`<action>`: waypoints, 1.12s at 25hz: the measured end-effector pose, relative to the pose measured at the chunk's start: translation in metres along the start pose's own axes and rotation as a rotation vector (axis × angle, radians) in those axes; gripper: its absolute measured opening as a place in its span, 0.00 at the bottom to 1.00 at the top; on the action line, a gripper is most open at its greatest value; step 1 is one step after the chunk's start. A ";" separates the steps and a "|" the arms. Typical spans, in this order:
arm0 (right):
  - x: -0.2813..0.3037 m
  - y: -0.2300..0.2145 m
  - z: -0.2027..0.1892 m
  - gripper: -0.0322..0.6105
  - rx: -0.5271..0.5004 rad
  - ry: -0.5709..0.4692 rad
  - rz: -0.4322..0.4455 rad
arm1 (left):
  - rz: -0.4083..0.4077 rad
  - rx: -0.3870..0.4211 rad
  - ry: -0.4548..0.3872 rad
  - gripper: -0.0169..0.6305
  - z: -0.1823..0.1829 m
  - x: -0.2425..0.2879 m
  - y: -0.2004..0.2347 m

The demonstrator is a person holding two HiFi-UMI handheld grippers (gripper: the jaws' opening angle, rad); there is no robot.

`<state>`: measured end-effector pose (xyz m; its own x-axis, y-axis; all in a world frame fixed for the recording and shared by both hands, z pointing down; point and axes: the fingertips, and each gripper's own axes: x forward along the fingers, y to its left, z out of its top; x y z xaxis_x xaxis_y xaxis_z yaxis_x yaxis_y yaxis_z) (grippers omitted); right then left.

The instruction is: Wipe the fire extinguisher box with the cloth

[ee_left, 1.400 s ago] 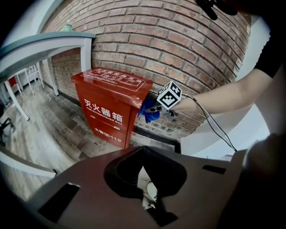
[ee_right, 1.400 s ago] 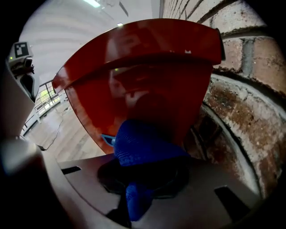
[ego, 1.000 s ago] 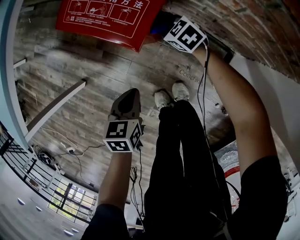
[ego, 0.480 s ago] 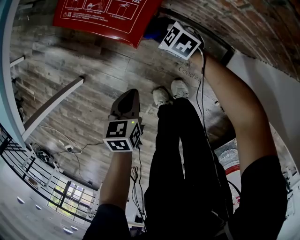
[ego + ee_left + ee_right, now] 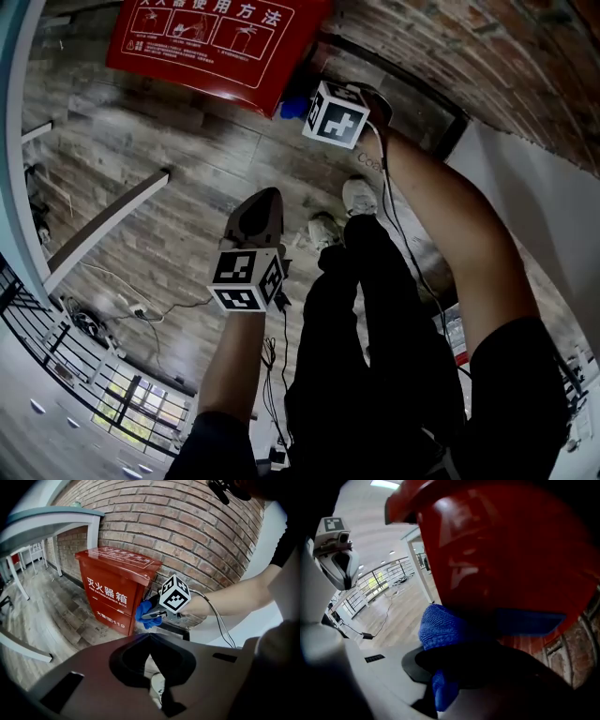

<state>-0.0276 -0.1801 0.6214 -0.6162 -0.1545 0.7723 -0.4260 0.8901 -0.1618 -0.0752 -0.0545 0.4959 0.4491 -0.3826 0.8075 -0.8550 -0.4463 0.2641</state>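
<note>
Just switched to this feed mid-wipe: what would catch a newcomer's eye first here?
The red fire extinguisher box against the brick wall stands out first. Next, the bright blue cloth clamped in the right gripper, at the box's side. The left gripper hangs shut over the wooden floor.

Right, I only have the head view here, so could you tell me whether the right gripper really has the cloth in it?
Observer: Yes. The right gripper view shows the right gripper shut on the blue cloth, which bunches out ahead of it.
Operator: Thank you. Where on the box is it?
Observer: In the left gripper view the cloth sits against the right side of the red fire extinguisher box, near the front corner and below the lid.
Operator: And is the left gripper holding anything?
Observer: No. Its own view shows the left gripper with its jaws together and nothing between them, held back from the box.
</note>
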 end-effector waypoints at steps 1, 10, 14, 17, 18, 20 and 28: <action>0.003 -0.008 -0.005 0.20 0.001 0.011 -0.009 | 0.000 0.004 -0.004 0.03 0.000 0.006 0.002; -0.007 -0.095 -0.036 0.20 -0.013 0.030 -0.148 | -0.025 0.024 0.009 0.03 -0.031 0.066 0.014; -0.011 -0.135 -0.041 0.20 -0.036 0.027 -0.249 | -0.031 0.050 -0.018 0.03 -0.032 0.098 0.030; -0.005 -0.157 -0.051 0.20 -0.071 0.057 -0.293 | -0.028 0.055 -0.056 0.03 -0.031 0.120 0.045; -0.001 -0.162 -0.056 0.20 -0.077 0.064 -0.303 | -0.027 0.060 -0.067 0.03 -0.032 0.127 0.050; 0.007 -0.168 -0.064 0.20 -0.066 0.067 -0.315 | -0.026 0.067 -0.093 0.03 -0.034 0.142 0.058; 0.033 -0.171 -0.090 0.20 -0.103 0.094 -0.353 | -0.052 0.100 -0.185 0.03 -0.061 0.190 0.070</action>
<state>0.0848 -0.2987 0.7301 -0.3781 -0.4239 0.8230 -0.5296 0.8282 0.1834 -0.0657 -0.1090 0.7002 0.5397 -0.4947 0.6811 -0.8037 -0.5437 0.2419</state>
